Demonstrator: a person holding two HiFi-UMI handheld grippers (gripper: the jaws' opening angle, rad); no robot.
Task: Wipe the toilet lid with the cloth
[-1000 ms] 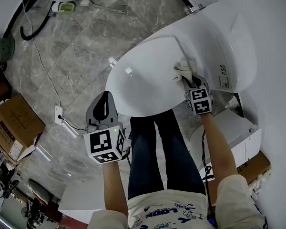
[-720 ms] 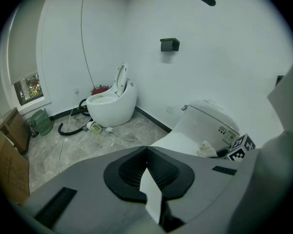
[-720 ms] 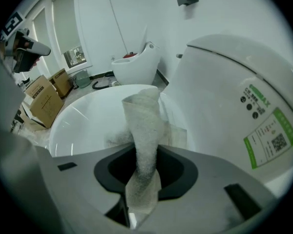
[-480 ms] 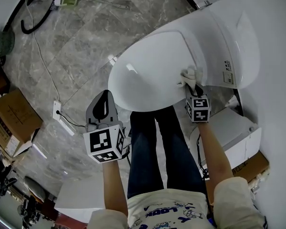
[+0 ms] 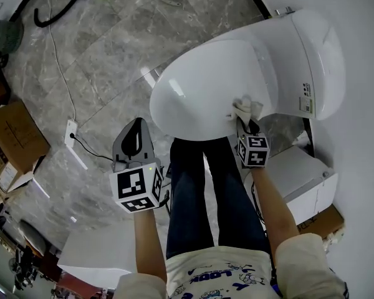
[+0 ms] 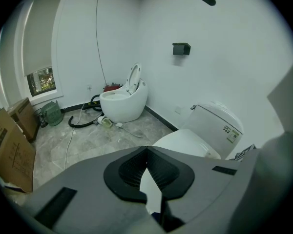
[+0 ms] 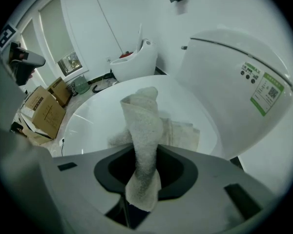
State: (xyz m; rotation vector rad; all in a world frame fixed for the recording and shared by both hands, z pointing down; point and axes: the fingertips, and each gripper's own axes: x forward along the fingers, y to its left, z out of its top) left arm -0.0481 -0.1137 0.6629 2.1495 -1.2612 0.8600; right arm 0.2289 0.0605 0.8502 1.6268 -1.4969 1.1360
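the right gripper (image 5: 244, 124) clamps its fingers on a twisted fold of the cloth (image 5: 247, 108), which is pressed on the toilet lid (image 5: 199, 86) near its rim beside the tank (image 5: 305, 48). dragged hard, that fold could slip out. the left gripper (image 5: 134, 131) hangs closed, empty. the tank hems the stroke; a cardboard box (image 5: 12, 136) sits well apart.

Fluffy terry cloth (image 7: 141, 126); glossy smooth toilet lid (image 5: 199, 92); polished marbled floor (image 5: 93, 61).

Grey left claw (image 5: 137, 127), blue jeans (image 5: 190, 212)
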